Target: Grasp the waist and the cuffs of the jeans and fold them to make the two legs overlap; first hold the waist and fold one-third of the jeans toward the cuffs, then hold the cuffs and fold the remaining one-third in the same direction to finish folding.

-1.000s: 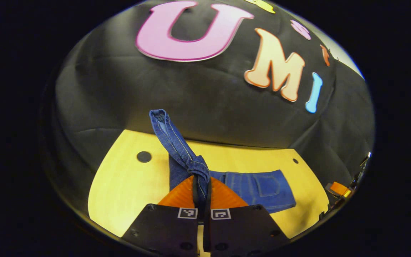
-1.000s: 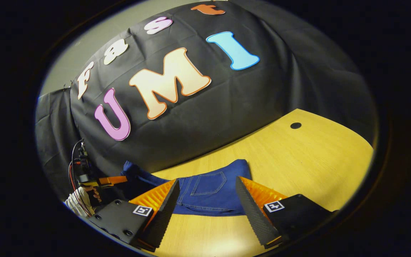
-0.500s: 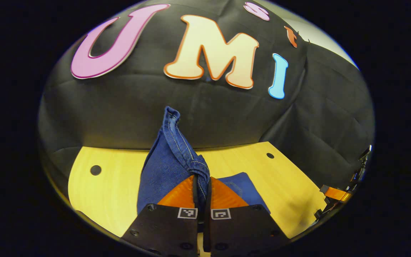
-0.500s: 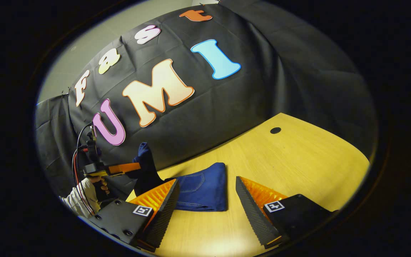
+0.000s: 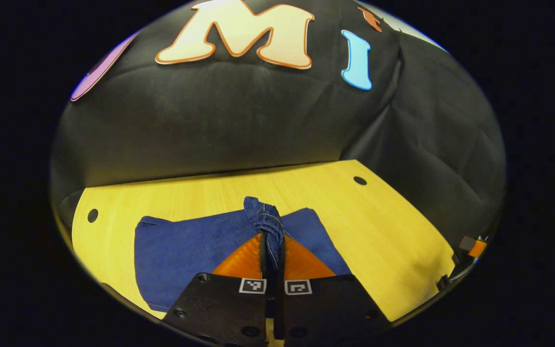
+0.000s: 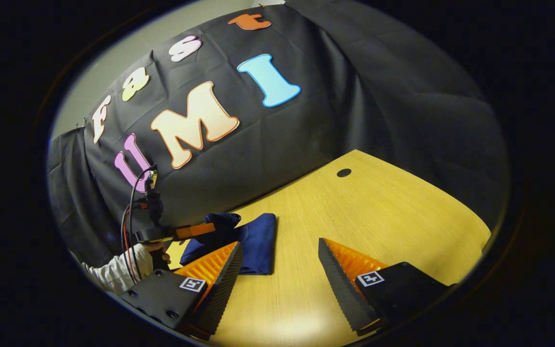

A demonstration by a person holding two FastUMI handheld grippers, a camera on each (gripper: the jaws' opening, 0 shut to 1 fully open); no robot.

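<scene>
Left claw (image 5: 272, 258), clenched on the jeans' (image 5: 195, 250) cuff, had lowered it onto the folded denim on the worktop (image 5: 383, 231); right claw (image 6: 280, 270) hung released, so the final fold looked nearly done.

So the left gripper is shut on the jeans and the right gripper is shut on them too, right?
Not quite. The left gripper is shut on the jeans, but the right gripper view shows the right gripper open over the wooden table, with nothing between its fingers.
</scene>
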